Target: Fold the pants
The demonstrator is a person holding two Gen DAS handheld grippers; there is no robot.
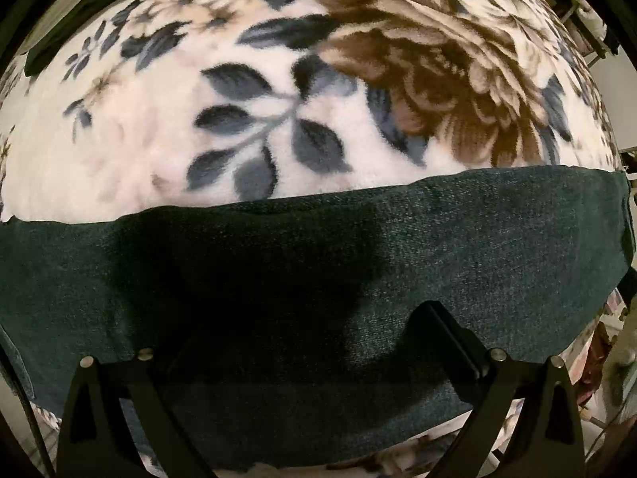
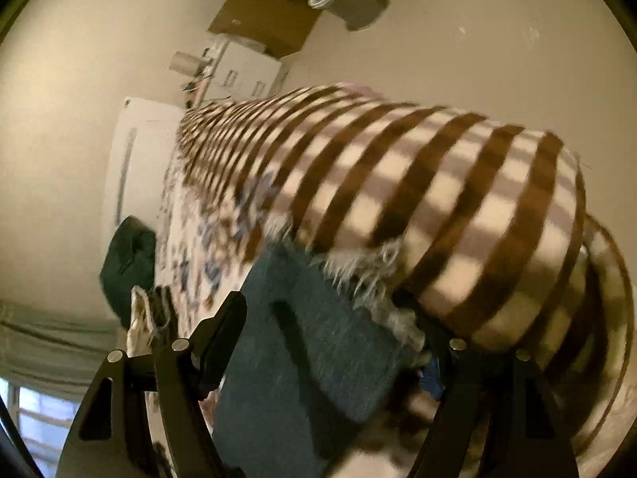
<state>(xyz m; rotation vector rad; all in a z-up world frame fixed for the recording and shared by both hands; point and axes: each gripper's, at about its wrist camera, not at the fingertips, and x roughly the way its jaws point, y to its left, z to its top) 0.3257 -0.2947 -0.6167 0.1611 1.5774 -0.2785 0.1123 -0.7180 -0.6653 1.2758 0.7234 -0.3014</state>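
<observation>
The dark green denim pants point(image 1: 458, 239) lie as a wide band across a floral blanket point(image 1: 139, 151) in the left wrist view. My left gripper point(image 1: 302, 342) is open just above the pants, fingers spread wide, its shadow on the cloth. In the right wrist view the same pants point(image 2: 302, 350) run between the fingers of my right gripper point(image 2: 330, 338), which is open and tilted; the right finger is partly hidden behind a striped blanket. The right view is blurred.
A brown and cream striped blanket roll point(image 2: 438, 207) lies right beside the pants. Another dark green garment point(image 2: 127, 263) sits at the bed's edge. A cardboard box point(image 2: 270, 24) and white drawers point(image 2: 247, 71) stand by the wall.
</observation>
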